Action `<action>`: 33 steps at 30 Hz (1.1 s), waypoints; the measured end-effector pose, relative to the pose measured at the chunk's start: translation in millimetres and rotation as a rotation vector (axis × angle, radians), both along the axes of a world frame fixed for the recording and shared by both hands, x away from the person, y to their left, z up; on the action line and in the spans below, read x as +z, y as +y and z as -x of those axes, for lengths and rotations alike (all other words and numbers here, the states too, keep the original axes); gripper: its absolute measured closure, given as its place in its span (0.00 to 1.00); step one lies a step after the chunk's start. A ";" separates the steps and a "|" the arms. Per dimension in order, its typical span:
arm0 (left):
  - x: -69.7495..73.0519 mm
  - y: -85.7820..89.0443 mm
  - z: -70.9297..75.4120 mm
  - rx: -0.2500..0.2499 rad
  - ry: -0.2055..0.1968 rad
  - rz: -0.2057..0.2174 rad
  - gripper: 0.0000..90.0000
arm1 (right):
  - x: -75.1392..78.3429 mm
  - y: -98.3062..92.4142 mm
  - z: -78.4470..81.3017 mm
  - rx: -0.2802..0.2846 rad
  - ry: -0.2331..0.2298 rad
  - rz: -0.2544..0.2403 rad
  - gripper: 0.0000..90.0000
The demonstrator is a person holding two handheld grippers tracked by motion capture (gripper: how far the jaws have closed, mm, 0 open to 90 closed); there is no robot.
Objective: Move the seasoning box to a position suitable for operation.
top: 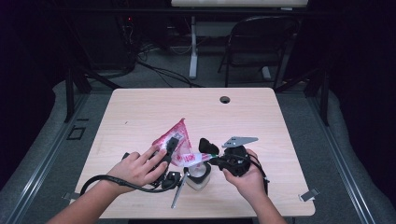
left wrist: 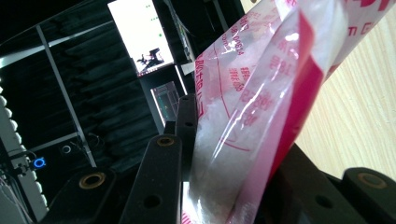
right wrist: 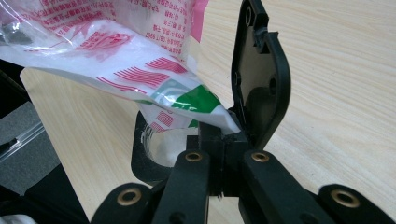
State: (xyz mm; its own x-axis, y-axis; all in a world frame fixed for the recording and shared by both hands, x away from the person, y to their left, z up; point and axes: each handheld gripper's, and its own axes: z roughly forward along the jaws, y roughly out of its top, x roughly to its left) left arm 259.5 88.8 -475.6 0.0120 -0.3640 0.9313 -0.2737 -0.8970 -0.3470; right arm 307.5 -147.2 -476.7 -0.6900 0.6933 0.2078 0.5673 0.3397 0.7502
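A red-and-white printed plastic bag with white powder inside hangs over the table's near middle, stretched between both grippers. My left gripper is shut on the bag's body, with black jaws pressing on either side of it. My right gripper is shut on the bag's lower corner, the one with a green patch; the pinch sits low between the jaws. Just below that corner stands a small clear jar with a dark rim, pale in the high view.
A thin metal utensil lies by the jar near the front edge. The wooden table has a cable hole at the back. Beyond it stand a folding chair and a lit monitor.
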 end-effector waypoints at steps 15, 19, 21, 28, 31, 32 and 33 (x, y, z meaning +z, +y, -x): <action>1.9 -0.3 0.7 -0.001 0.003 -0.002 0.85 | -1.0 -0.1 -0.6 0.004 0.007 0.010 1.00; 1.1 0.9 0.8 -0.004 -0.008 0.001 0.85 | -0.8 -0.3 -0.4 0.001 0.011 0.003 1.00; 1.7 1.2 0.6 -0.007 -0.008 0.007 0.85 | -0.4 -0.6 -0.3 0.003 0.012 0.000 1.00; 0.7 2.4 0.4 0.010 0.015 0.021 0.85 | 0.4 -1.5 -0.5 0.006 0.009 0.003 1.00; 3.1 1.2 0.2 0.001 0.003 0.011 0.85 | 0.3 -1.1 -0.3 0.004 0.007 -0.001 1.00; 3.3 1.2 0.2 -0.001 0.002 0.010 0.85 | 0.3 -1.0 -0.2 0.002 0.007 0.001 1.00; 3.0 1.4 0.3 0.003 0.008 0.014 0.85 | 0.3 -1.0 -0.3 0.003 0.008 0.001 1.00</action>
State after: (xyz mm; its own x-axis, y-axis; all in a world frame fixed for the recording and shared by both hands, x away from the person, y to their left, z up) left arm 259.2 90.2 -472.6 0.0208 -0.3505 0.9363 -0.2739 -0.9027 -0.3319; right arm 307.8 -148.2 -476.5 -0.6906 0.6914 0.2123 0.5719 0.3423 0.7455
